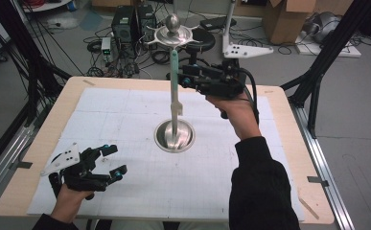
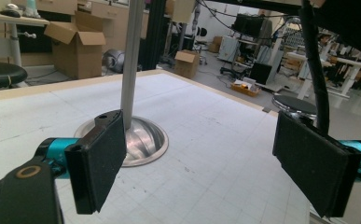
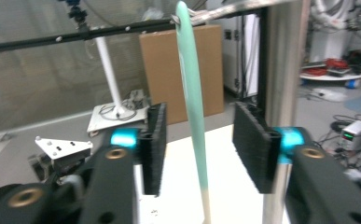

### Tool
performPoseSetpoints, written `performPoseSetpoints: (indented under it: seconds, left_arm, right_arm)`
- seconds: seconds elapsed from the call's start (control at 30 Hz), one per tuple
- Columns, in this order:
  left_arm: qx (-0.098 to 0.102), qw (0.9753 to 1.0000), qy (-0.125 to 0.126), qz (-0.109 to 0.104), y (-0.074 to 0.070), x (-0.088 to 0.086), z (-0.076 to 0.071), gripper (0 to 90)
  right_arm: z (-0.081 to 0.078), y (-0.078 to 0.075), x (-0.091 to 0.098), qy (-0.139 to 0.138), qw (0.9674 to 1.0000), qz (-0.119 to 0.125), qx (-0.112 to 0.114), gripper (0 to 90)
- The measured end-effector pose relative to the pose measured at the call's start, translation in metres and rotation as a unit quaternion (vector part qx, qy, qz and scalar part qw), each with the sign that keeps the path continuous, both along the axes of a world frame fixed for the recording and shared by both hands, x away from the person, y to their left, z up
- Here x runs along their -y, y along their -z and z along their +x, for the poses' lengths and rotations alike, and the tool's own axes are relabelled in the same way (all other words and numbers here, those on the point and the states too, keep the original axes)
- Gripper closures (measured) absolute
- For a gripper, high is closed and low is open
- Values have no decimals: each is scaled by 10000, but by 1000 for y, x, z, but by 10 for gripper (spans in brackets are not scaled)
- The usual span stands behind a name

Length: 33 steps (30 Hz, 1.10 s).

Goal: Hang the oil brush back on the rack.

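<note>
Two grippers are in use. The right gripper (image 3: 199, 154), upper centre of the high view, has released jaws straddling a mint-green utensil handle (image 3: 191, 93) hanging from a steel stand (image 1: 174, 134); its lower end is cut off. The left gripper (image 1: 111, 160), lower left, is released and empty. No legible writing.

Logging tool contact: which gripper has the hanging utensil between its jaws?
The right gripper, raised by the stand: its open jaws flank the mint-handled utensil. The left gripper sits low over the table, open.
</note>
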<state>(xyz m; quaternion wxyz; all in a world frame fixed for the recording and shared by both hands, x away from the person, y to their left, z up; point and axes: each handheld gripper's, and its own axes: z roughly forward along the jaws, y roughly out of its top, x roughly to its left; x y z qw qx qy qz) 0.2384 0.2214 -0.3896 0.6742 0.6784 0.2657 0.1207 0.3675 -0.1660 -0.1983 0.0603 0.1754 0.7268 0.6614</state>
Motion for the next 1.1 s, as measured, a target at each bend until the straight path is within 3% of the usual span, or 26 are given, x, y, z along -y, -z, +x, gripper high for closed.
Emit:
performPoseSetpoints:
  seconds: [0.07, 0.17, 0.33, 0.43, 0.57, 0.7, 0.8, 1.0, 1.03, 1.1]
  left_arm:
    - [4, 10000, -17, -18, 0, -1, 1, 178]
    - [-2, 10000, -70, -51, 1, -2, 1, 177]
    - [-2, 9999, -145, -23, 2, -2, 2, 176]
    - [1, 9998, -193, -17, 3, -3, 2, 176]
    - [11, 9997, -251, 4, 4, -4, 2, 175]
    - [56, 9996, -282, 3, 4, -4, 3, 175]
    - [77, 9995, -318, -25, 4, -4, 3, 175]
    - [88, 9993, -370, -32, 4, -4, 3, 175]
    - [94, 9992, -379, -27, 4, -4, 3, 176]
    - [87, 9992, -401, -29, 4, -4, 3, 175]
  right_arm:
    - [-6, 7, 8, 150, 9999, 23, 32, 437]
    - [-17, 22, 22, 459, 9988, -142, 19, 324]
    - [-36, 51, 44, 1077, 9934, -389, -11, 203]
    - [-53, 76, 60, 1367, 9889, -575, 29, 201]
    - [-72, 108, 80, 1522, 9860, -675, -21, 199]
    - [-94, 134, 96, 1896, 9783, -832, 91, 188]
    - [-113, 152, 107, 2212, 9703, -961, 164, 186]
    - [-142, 178, 123, 2527, 9625, -974, 144, 182]
    - [-145, 181, 125, 2556, 9607, -1071, 134, 183]
    - [-151, 184, 130, 2569, 9598, -1127, 79, 182]
